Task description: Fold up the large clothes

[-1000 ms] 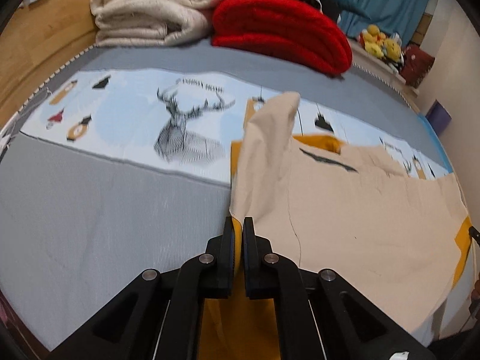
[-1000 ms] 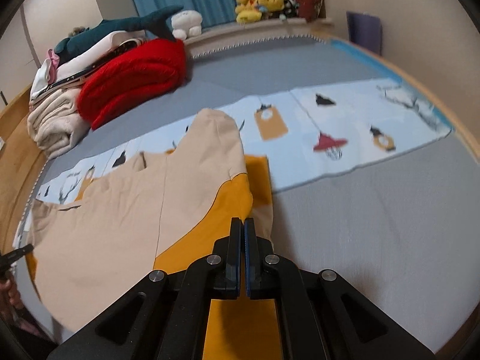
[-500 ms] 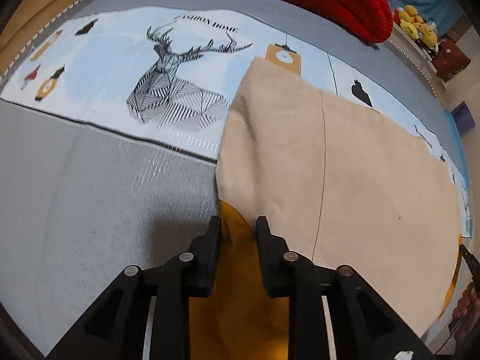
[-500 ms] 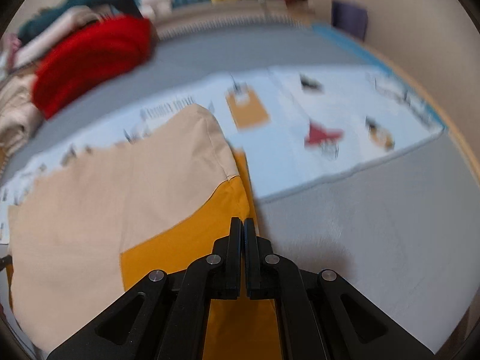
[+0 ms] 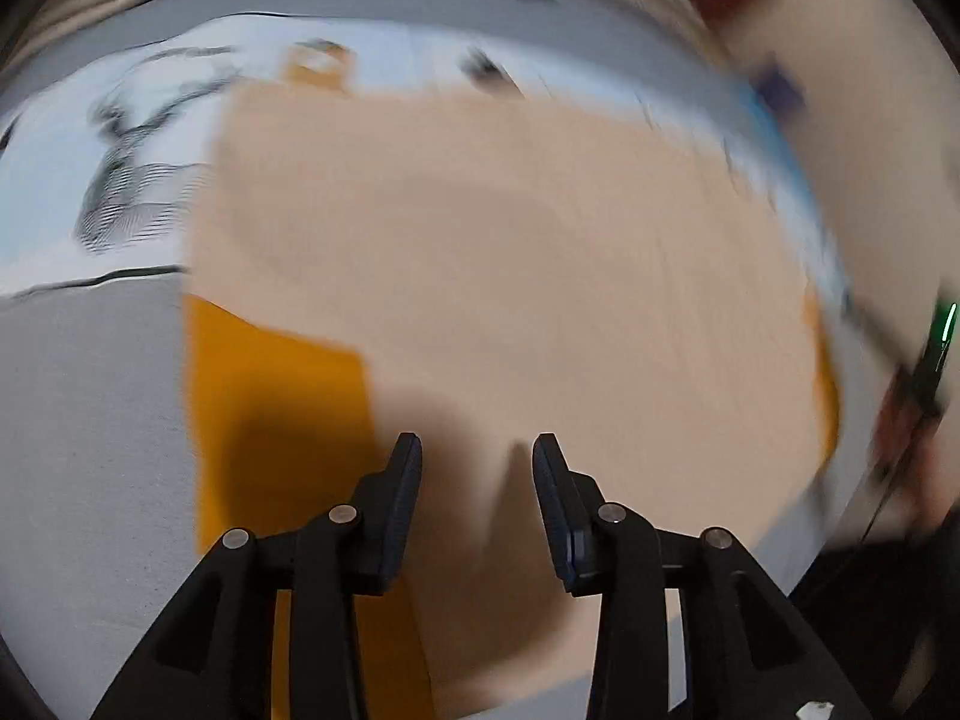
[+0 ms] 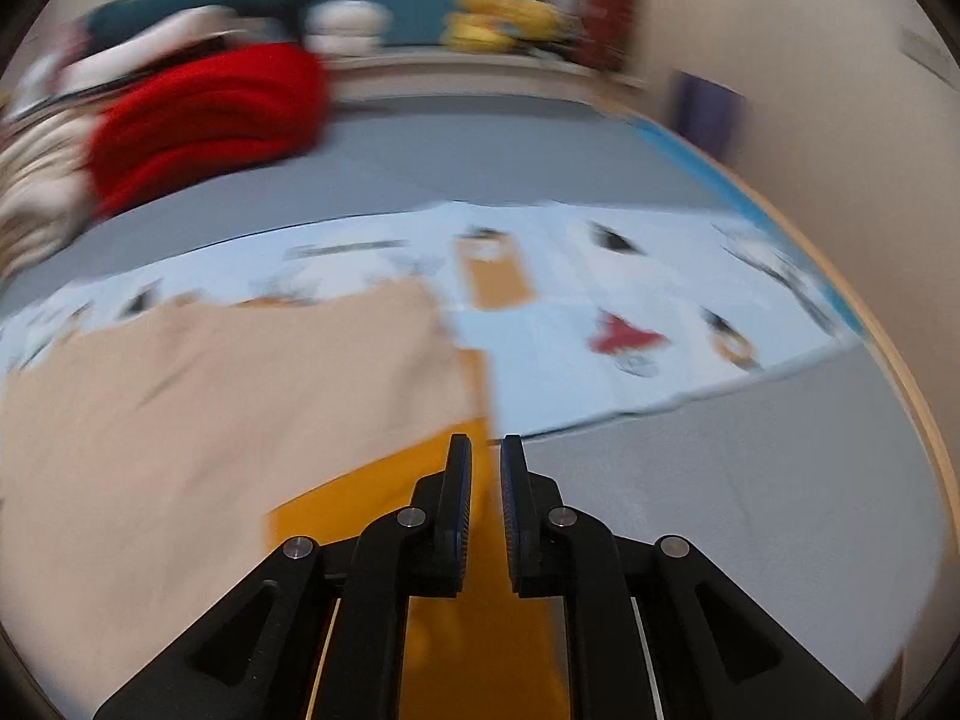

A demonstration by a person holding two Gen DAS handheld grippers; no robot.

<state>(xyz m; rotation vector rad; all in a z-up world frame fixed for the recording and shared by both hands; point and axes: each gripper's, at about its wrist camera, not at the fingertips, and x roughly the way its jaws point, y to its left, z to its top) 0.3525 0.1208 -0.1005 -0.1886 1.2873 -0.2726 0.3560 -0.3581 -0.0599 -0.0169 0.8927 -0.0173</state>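
the beige and mustard garment (image 5: 510, 276) lies flat on the bed (image 5: 78, 420), over the pale printed strip of the bedcover (image 6: 630, 300), a beige layer lying over the mustard one so that only a mustard band shows along one side; at least one fold looks done; the left gripper (image 5: 477, 450) hangs over the cloth with its fingers wide apart, holding nothing; the right gripper (image 6: 486, 456) is slightly parted over the mustard edge, and no cloth shows between its fingers; both views are blurred; judging by its spread, further folds remain to make it compact.
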